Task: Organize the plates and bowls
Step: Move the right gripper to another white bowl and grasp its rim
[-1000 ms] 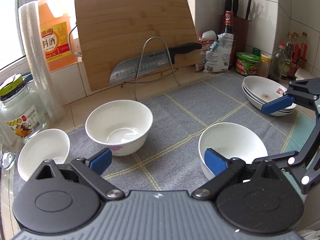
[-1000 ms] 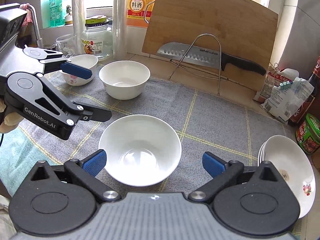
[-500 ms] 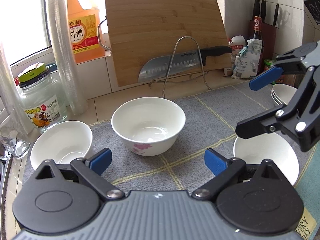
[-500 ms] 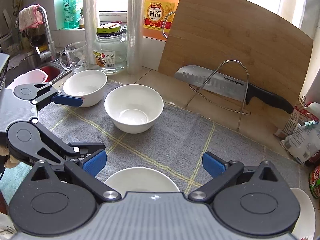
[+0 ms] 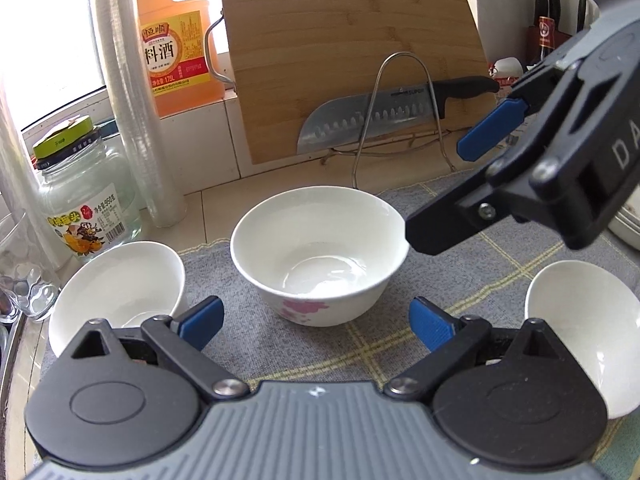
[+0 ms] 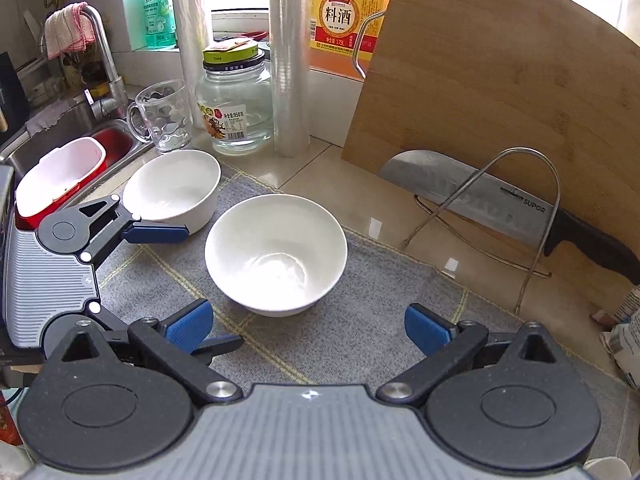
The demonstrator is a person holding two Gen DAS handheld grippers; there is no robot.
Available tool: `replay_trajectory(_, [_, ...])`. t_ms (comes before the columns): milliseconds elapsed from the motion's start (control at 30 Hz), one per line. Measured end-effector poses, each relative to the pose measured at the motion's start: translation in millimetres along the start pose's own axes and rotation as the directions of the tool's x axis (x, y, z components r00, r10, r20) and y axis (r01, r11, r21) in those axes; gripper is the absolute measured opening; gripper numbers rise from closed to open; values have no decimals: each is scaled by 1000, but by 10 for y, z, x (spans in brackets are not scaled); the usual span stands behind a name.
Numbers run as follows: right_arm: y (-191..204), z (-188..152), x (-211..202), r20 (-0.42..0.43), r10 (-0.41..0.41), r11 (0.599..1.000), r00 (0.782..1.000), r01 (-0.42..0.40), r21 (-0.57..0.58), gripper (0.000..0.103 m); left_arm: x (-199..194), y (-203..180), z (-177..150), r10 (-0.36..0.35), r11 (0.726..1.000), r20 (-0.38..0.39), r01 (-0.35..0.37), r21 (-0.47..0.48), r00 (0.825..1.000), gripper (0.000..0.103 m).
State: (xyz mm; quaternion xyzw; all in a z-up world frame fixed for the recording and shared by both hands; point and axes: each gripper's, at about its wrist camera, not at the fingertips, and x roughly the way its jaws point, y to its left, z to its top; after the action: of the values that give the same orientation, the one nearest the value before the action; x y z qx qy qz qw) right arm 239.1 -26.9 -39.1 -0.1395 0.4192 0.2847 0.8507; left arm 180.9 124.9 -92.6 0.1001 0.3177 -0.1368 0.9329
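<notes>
Left wrist view first: your grey mat (image 5: 360, 344) fills the counter, and both grippers have swung over from the near bowl (image 5: 588, 328) to the flowered bowl (image 5: 320, 256) at its middle. Your left gripper (image 5: 316, 320) and right gripper (image 6: 308, 326) both gape empty, so that bowl looks next.

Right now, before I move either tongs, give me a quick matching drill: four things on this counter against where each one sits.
1. flowered bowl
2. knife
3. glass jar
4. pink cloth

a. draped over the faucet
b. propped on the wire rack against the cutting board
c. on the grey mat
d. beside the glass mug

Pairs: 1-c, 2-b, 3-d, 4-a
</notes>
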Motion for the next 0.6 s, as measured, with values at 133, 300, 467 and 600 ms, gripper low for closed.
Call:
replay_trajectory(133, [-104,103,184,-30,43,999,999,-42,34,103,48,9,14,8,1000,3,-8,9,1000,99])
replay_trajectory(300, [-186,193,350,-49,89,995,995,-87,57,103,99,3,27,24,999,11,-24,32,1000,98])
replay_trajectory(467, [-190,295,495,-60,107,994,992,-105,34,103,138,-9,41,17,999,14,-18,39,1000,95])
replay_trajectory(600, [-200,356,593,-69,144,989,987,-142,32,103,147,13,58,1,1000,16,-1,23,1000,86])
